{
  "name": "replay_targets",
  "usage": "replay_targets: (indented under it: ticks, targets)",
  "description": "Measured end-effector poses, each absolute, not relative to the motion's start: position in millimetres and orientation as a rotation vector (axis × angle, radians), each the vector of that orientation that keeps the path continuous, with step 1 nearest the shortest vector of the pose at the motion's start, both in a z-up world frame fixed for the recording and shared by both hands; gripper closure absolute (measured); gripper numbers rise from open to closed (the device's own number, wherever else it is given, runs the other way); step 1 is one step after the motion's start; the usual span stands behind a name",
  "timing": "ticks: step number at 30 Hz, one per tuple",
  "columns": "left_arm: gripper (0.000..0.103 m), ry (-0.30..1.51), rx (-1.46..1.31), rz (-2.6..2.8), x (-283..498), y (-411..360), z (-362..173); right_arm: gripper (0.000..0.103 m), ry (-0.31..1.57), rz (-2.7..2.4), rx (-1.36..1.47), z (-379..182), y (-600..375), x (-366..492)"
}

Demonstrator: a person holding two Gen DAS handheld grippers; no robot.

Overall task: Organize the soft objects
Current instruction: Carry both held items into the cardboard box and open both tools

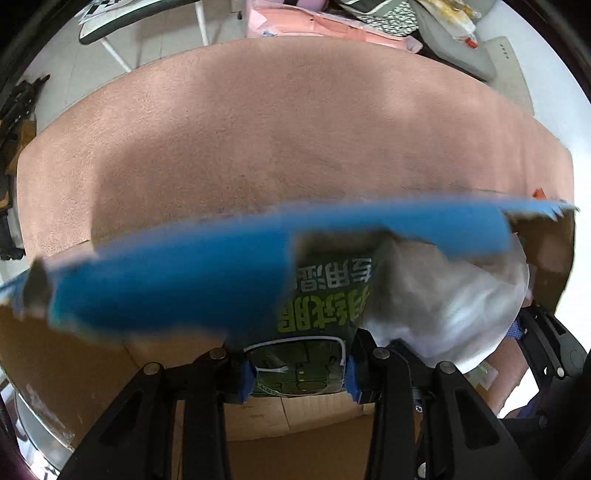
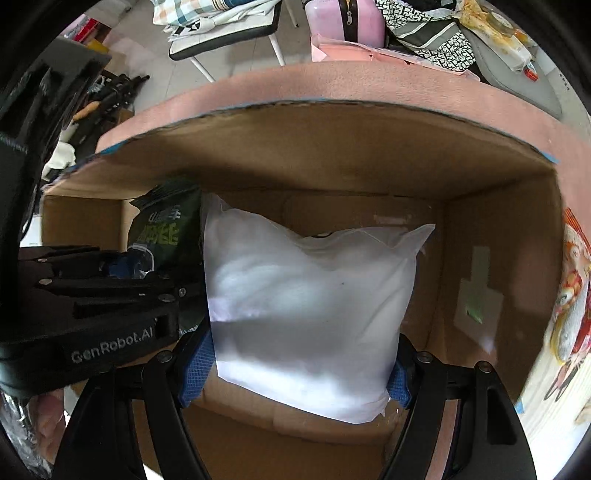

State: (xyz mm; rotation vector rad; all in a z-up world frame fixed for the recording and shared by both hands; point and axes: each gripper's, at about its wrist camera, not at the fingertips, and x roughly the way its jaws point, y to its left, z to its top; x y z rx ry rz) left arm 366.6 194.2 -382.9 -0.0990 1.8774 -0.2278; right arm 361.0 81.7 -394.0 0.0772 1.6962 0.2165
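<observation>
My left gripper point(image 1: 298, 373) is shut on a dark green pouch point(image 1: 317, 314) with light green lettering, held inside a cardboard box point(image 1: 55, 369). My right gripper point(image 2: 295, 369) is shut on a white soft pillow-like bag point(image 2: 306, 306), also inside the box point(image 2: 498, 221). The green pouch point(image 2: 166, 229) stands left of the white bag in the right wrist view, with the left gripper point(image 2: 122, 273) on it. The white bag point(image 1: 450, 291) shows right of the pouch in the left wrist view. The box's blue flap point(image 1: 184, 273), blurred, crosses that view.
The box rests on a pink carpeted surface point(image 1: 277, 129). Beyond it are a chair point(image 2: 229, 33), a pink case point(image 2: 347, 22), patterned cloth point(image 2: 436, 33) and a grey cushion point(image 1: 458, 48). A printed flap point(image 2: 569, 295) is at the box's right.
</observation>
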Motion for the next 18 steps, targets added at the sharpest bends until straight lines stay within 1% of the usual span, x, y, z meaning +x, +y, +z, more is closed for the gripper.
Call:
replay_targets:
  ticks: [1,2,3,4,5,9,10,11,13,16,18]
  targets:
    - [0.067,1.883,-0.111,-0.226,366.6,194.4,-382.9,0.021,1.697,0.218,0.081,-391.2,84.1,359.3]
    - [0.066,1.887,-0.122,-0.222,367.0,194.5,-382.5,0.02,1.701,0.216,0.074,-392.6,84.6,360.0]
    - [0.06,1.887,-0.144,-0.213,367.0,196.3,-379.1,0.019,1.705,0.22,0.07,-392.8,85.8,360.9]
    - [0.045,1.882,-0.157,-0.211,367.1,197.2,-375.4,0.013,1.704,0.223,0.072,-390.6,86.2,360.9]
    - [0.038,1.872,-0.163,-0.209,367.1,199.5,-369.6,0.006,1.701,0.222,0.075,-386.6,86.5,360.5]
    - [0.012,1.794,-0.105,-0.192,359.8,204.3,-331.7,0.003,1.664,0.213,0.037,-357.8,86.4,353.0]
    - [0.009,1.775,-0.094,-0.186,355.8,205.7,-322.7,0.001,1.652,0.206,0.022,-349.2,85.3,350.3]
    - [0.008,1.754,-0.086,-0.18,350.5,208.2,-312.0,0.0,1.635,0.19,0.014,-338.6,84.8,346.4]
    - [0.003,1.703,-0.083,-0.166,338.1,217.0,-292.1,0.0,1.604,0.175,-0.015,-320.9,80.5,335.8]
    - [0.001,1.632,-0.085,-0.139,313.1,224.3,-259.4,0.0,1.562,0.152,-0.036,-301.0,74.2,326.8]
    - [0.001,1.582,-0.079,-0.109,302.7,230.1,-246.7,0.0,1.542,0.14,-0.03,-286.6,69.0,317.2]
